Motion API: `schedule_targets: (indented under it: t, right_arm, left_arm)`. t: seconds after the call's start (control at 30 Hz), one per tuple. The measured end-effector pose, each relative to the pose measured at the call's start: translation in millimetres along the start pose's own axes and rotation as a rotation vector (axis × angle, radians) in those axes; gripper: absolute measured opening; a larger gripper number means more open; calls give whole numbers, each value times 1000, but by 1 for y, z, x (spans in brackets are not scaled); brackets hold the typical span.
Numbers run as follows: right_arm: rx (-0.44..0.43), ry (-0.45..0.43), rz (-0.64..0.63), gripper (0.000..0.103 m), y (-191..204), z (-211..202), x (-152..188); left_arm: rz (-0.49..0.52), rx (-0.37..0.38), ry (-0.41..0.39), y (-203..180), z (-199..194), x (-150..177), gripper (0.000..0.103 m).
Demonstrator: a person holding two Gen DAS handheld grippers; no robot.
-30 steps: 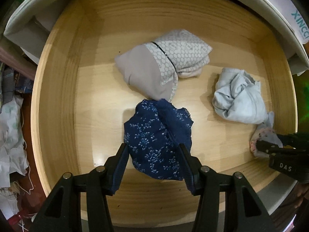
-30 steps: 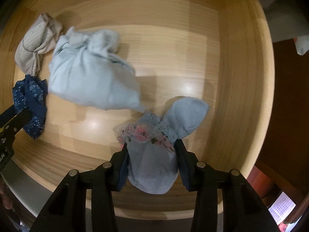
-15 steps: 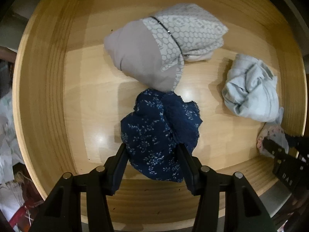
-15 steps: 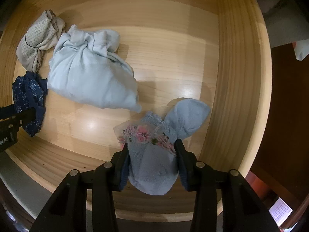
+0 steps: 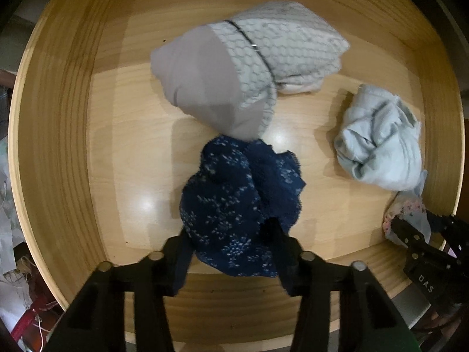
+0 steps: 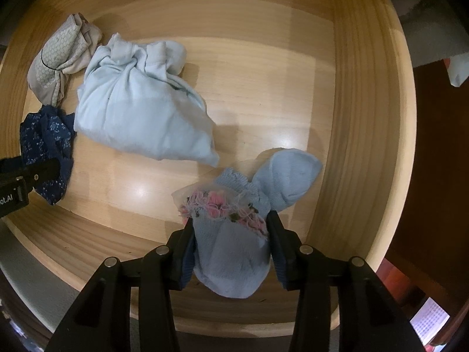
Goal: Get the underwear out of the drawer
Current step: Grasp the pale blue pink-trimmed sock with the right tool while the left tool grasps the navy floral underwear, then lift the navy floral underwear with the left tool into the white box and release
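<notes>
An open wooden drawer holds several bundled pieces of underwear. A navy floral piece lies near the front wall. My left gripper points down over it, its jaws closing with both fingers pressing into the cloth. At the drawer's right front, a pale blue piece with pink lace trim sits pinched in my right gripper. Those jaws are opening slightly, but the pads still press on the cloth. The right gripper also shows at the right edge of the left wrist view.
A folded grey piece with a honeycomb pattern lies at the back, touching the navy one. A knotted light blue bundle lies between the two grippers. The drawer's wooden walls rise on all sides. Loose cloth and cords lie outside on the left.
My left gripper has come down closer to the navy piece and its fingers have drawn in onto it. My right gripper has shifted a little sideways, still holding the pale blue piece.
</notes>
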State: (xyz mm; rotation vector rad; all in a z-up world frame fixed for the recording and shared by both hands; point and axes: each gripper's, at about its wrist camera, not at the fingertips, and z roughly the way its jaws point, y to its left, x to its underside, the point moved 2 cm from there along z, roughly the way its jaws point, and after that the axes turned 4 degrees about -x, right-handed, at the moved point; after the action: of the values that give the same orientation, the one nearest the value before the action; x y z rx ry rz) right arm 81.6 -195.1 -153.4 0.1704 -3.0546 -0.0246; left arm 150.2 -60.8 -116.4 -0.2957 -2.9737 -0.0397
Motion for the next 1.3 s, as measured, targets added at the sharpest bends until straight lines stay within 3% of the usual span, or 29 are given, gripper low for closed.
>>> schedule_targets:
  t: [0.2,0.37,0.67,0.73,1.07,1.3]
  right_arm:
    - [-6,3,-3,42,0,7,6]
    - [-6,5,-4,42,3,9,12]
    - [-4,-9,7,42,2,11,22]
    - [-4,-10,5,42,0,10,23]
    - [-8,-6,12,42,-2,9,24]
    - [-9,-5,14,42,-2,9,25]
  left_arm:
    - [-9,6,-47,-2,-7,10,21]
    - [-7,4,-94,0,-16,21,19]
    - [4,24,-227,10,-68,42,19]
    - [14,23,-255,15,-81,60,19]
    - [47,30,-403,23,-165,88,19]
    - [86,43,-550,33,-258,101,19]
